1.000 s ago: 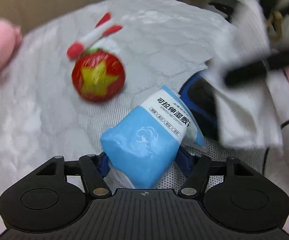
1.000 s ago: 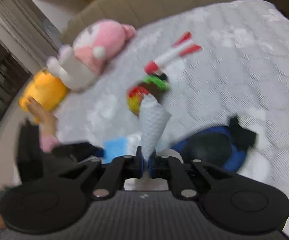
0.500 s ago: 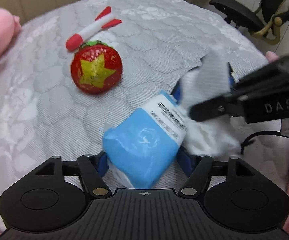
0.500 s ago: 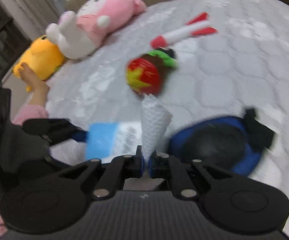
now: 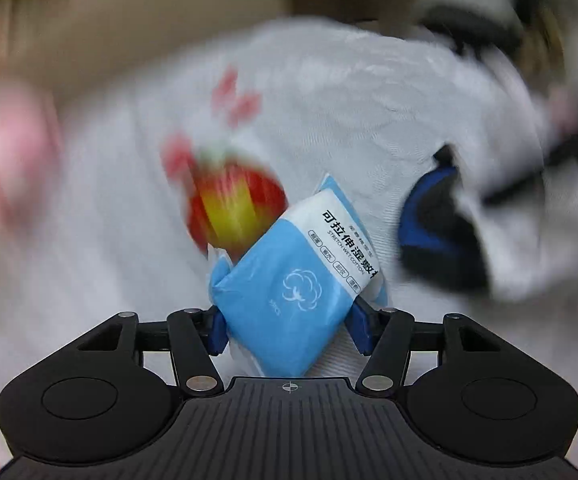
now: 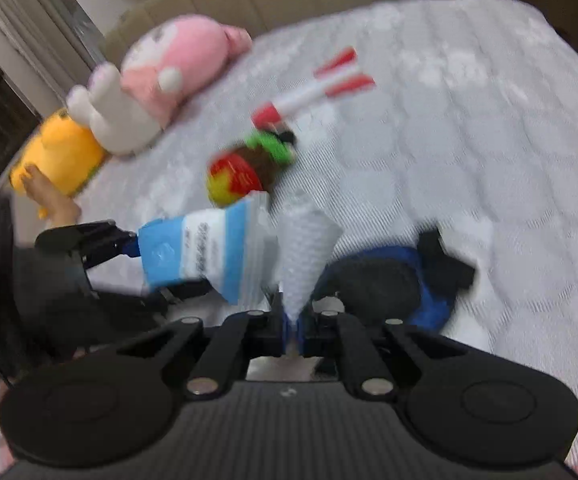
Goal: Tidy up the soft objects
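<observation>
Holding two soft items at once, I read the sorting as barely begun — nothing shows any bin or finished pile. The bed [image 6: 469,128], with its quilted white cover, carries everything loose. Largest on it is the pink-and-white plush [image 6: 161,80] near the far edge, with the yellow plush [image 6: 57,152] just beside it; a bare foot rests against the yellow one. Nearer me lies the blue-and-black pad [image 6: 389,280], untouched. The red star ball [image 6: 237,176] sits mid-bed, and the red-and-white rocket toy [image 6: 317,88] lies just beyond it.

The blue cotton-pad pack [image 5: 289,292] is off the bed, between the blue pads of my left tongs [image 5: 289,328], which have just been closing and now press its sides. My right tongs [image 6: 295,334] are clamped tight on the tip of a white mesh cloth [image 6: 305,248], which stands up in a cone.

Done: two pickups. Left, as I judge it — placing both and gathering the five things on the bed.
</observation>
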`<state>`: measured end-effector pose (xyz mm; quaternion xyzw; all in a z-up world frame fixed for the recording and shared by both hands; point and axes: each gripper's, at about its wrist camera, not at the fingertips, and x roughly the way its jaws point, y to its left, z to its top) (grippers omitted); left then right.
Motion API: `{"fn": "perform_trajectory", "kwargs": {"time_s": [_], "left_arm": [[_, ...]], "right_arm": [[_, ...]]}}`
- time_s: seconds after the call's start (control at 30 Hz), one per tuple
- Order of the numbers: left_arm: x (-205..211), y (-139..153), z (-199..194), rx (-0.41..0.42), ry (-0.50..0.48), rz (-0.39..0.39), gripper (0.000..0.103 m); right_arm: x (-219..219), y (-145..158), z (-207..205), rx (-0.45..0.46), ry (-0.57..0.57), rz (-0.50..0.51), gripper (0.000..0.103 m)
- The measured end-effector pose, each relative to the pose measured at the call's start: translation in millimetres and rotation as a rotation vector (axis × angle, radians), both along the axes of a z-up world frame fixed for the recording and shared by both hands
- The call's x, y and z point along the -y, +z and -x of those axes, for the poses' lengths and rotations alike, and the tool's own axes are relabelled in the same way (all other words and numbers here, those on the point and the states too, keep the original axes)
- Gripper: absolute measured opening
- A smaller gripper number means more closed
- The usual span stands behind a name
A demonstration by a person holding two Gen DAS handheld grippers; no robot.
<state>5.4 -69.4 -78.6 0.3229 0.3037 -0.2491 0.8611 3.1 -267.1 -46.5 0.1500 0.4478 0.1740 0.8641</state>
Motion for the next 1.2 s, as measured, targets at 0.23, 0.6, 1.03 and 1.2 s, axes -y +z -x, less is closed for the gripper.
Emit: {"fn": "perform_trajectory", "kwargs": {"time_s": [0.23, 0.6, 1.03, 1.2], "left_arm": [[27, -34, 52, 0.189, -0.206, -0.254, 0.062], [-21, -4, 36, -0.252, -0.04, 0.11, 0.076], [37, -24, 51, -0.099, -0.195, -0.003, 0.057], [31, -24, 36, -0.073, -0.134, -0.06, 0.057]], "right_arm": [[-42, 30, -39, 0.116, 0.077, -0.148, 0.006], [-59, -3, -11, 0.049, 0.142, 0.062, 0.006], [-23, 2, 16, 0.053, 0.0, 0.249, 0.006], [-30, 16, -6, 0.075, 0.029, 0.044, 0.006]]}}
